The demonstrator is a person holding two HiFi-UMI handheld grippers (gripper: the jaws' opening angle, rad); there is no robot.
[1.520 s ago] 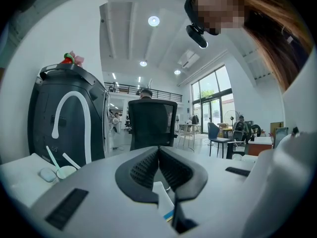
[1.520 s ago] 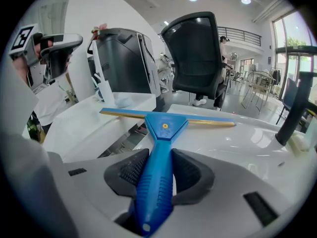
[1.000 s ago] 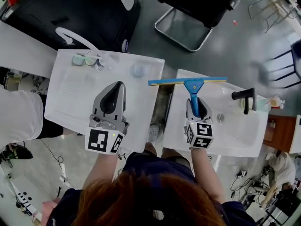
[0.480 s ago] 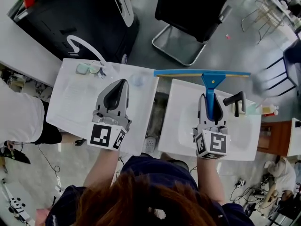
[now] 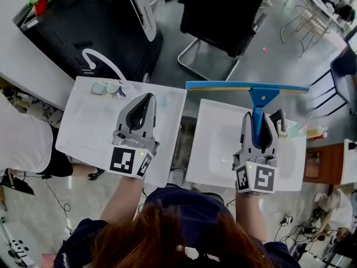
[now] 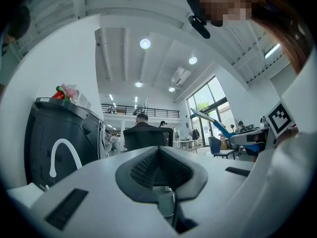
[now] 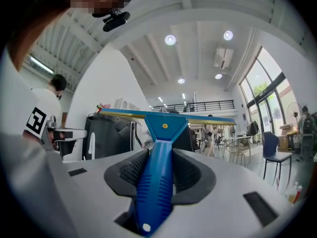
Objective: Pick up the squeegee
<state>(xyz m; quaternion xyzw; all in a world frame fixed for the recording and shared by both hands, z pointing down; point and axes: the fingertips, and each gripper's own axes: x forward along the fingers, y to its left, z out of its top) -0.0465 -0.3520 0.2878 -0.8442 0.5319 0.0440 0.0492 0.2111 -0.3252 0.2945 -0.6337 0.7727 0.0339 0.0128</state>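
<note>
A black faucet (image 5: 280, 118) stands just beside the right tongs (image 5: 257, 119); the left sink (image 5: 83, 128) lies open.

Two white basins stand side by side on a grey floor, a narrow gap between them: the left basin (image 5: 83, 127) and the right basin (image 5: 215, 149). A black tap (image 5: 279, 116) stands at the right basin's far right. Two small pale round things (image 5: 106, 87) lie at the left basin's far corner, below a white curved tap (image 5: 99, 53). Behind it stands a black cabinet (image 5: 72, 27) with something red and green (image 5: 42, 1) on top. A black office chair (image 5: 223, 10) faces the basins. A wooden cabinet (image 5: 321, 163) stands at the right edge, and a person in a white top (image 5: 22, 141) at the left.
</note>
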